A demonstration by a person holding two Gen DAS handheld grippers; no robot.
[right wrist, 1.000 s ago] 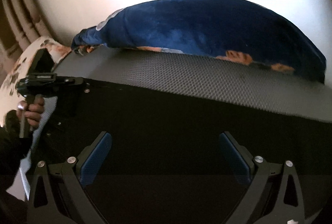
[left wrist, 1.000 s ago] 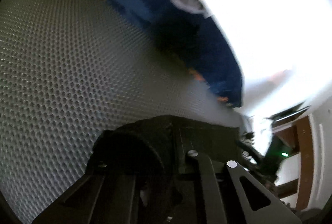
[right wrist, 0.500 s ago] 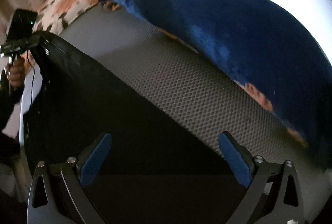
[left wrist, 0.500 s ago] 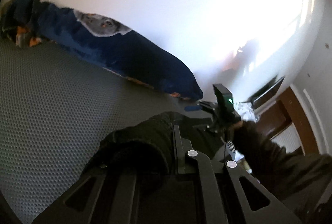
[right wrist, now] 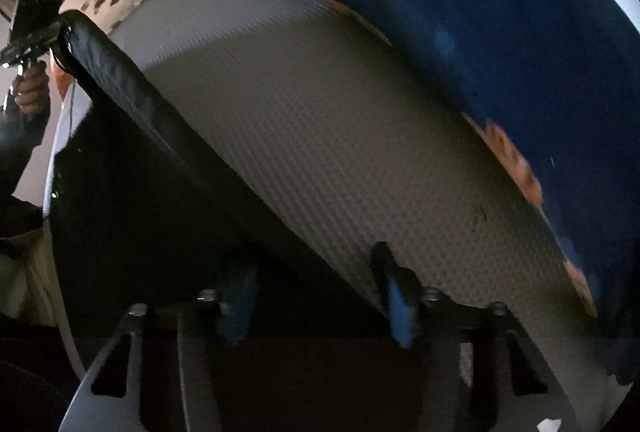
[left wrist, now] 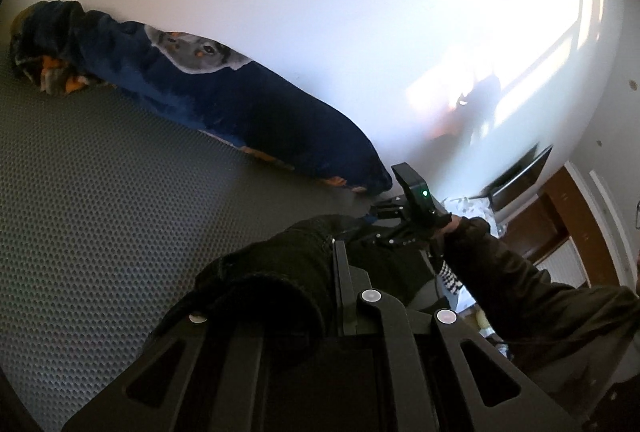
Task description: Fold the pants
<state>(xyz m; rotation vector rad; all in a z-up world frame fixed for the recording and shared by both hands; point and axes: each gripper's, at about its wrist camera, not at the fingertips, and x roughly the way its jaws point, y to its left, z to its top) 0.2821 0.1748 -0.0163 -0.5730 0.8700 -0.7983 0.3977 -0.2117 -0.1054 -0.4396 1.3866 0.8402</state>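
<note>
The black pants (right wrist: 132, 191) hang stretched between both tongs above the grey mat (right wrist: 340, 119), their top edge running from ten o'clock down toward five in the right wrist view. A second ago the right tongs (right wrist: 320, 308) stood wide apart around the cloth; now their blue pads (right wrist: 400, 312) have drawn in, apparently clenched on the hem. The left tongs (left wrist: 336, 272) are clamped on bunched black fabric at six o'clock in their own view. With both ends held, the fold can likely begin. The blue blanket (left wrist: 240, 103) lies beyond, along the wall.
</note>
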